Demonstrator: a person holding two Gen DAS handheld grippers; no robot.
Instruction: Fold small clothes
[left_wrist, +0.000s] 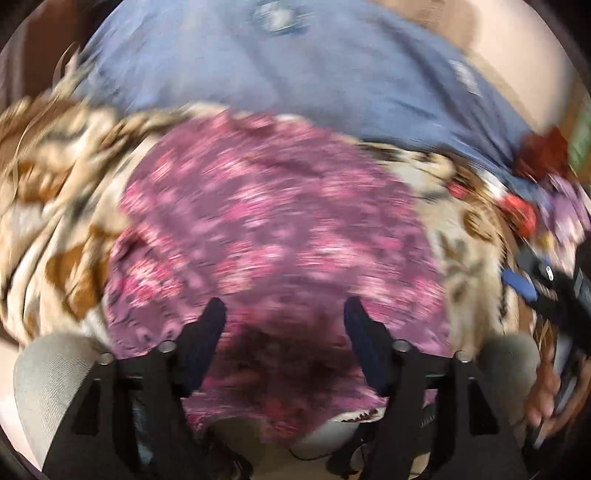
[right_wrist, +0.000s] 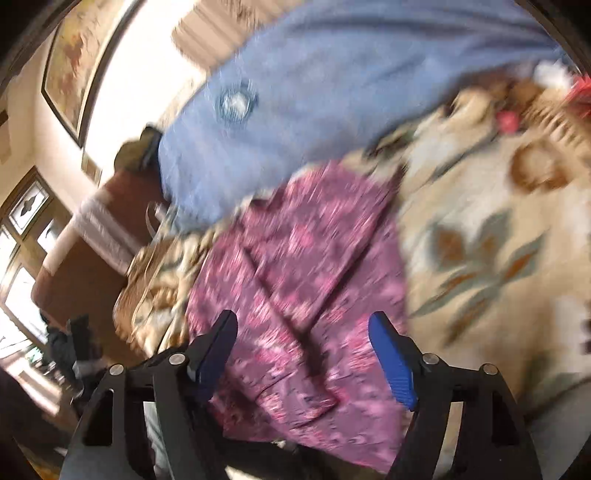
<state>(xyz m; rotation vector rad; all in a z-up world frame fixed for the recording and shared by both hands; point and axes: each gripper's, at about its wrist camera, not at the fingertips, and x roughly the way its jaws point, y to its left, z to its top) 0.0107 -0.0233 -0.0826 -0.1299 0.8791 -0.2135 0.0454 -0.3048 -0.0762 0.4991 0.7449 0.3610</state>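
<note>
A purple-and-pink floral garment (left_wrist: 273, 221) lies spread on a beige patterned blanket (left_wrist: 59, 206); both views are blurred by motion. My left gripper (left_wrist: 284, 314) hangs above the garment's near part with its jaws apart and nothing between the dark fingers (left_wrist: 207, 332). In the right wrist view the same garment (right_wrist: 295, 266) shows a fold line running down it. My right gripper (right_wrist: 303, 325) stands open over it, blue pads (right_wrist: 391, 362) clear of the cloth. The right gripper (left_wrist: 543, 284) also shows at the right edge of the left wrist view.
A blue denim piece (left_wrist: 295, 81) with a round patch lies beyond the garment, also seen as denim (right_wrist: 332, 81). Small red and purple clothes (left_wrist: 535, 184) sit at the far right. A brown couch (right_wrist: 92, 266) and window stand to the left.
</note>
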